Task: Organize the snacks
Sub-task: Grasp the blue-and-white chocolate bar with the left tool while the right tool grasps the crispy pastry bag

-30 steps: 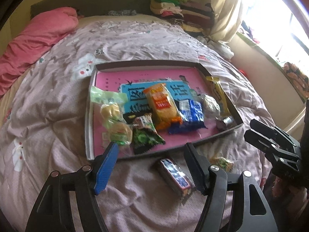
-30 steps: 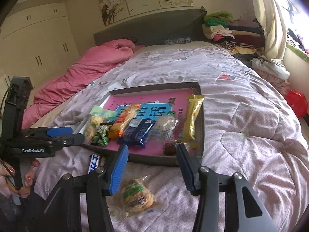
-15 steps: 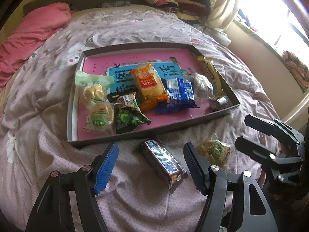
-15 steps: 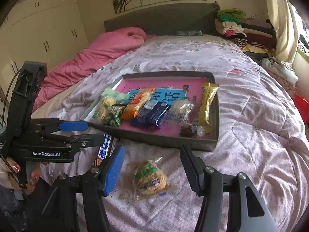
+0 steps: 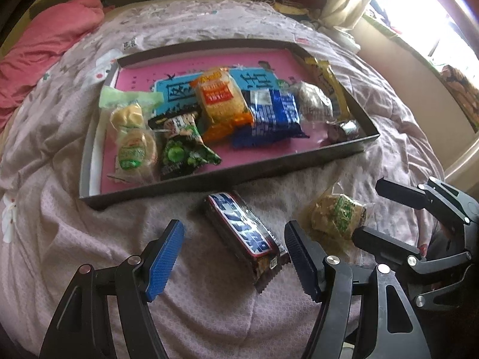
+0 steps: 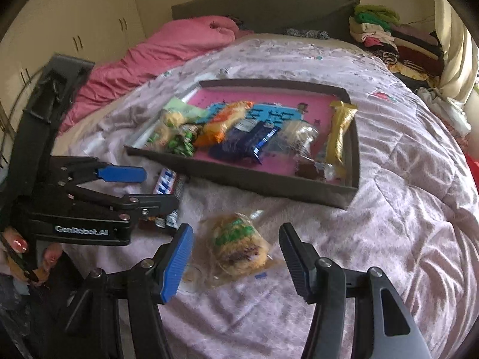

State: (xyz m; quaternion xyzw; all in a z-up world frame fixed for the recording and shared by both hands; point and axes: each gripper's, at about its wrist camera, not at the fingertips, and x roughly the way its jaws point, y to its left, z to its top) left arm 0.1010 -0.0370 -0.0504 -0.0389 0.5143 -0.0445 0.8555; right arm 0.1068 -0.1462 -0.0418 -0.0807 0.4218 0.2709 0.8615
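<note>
Bedroom; work surface is a bed with a lilac quilt (image 5: pixel 89 239), pink duvet (image 5: pixel 45 39) far left.

Shallow dark tray (image 5: pixel 224 179) with pink floor sits mid-bed, already holding most snacks: green cake pack, green pea bag, orange cracker pack (image 5: pixel 221 98), blue wafer pack (image 5: pixel 272 113), yellow bar at far right.

Two items are outside, on the quilt just beside the near wall: chocolate bar (image 5: pixel 242 230) and clear-wrapped oat cake (image 6: pixel 236 248).

Left gripper (image 5: pixel 233 257): jaws spread wide, straddling the chocolate bar, not touching. Right gripper (image 6: pixel 236 257): jaws spread wide around the oat cake, not touching.

Step, as judged: pre-grasp on both strays. Next move calls for lowering, closing across each pack's narrow width, lifting over the near wall.

Versus 1.0 s ago: both grippers have closed in; each snack now lies squarely between the jaws and larger in view. Tray contents unchanged.
</note>
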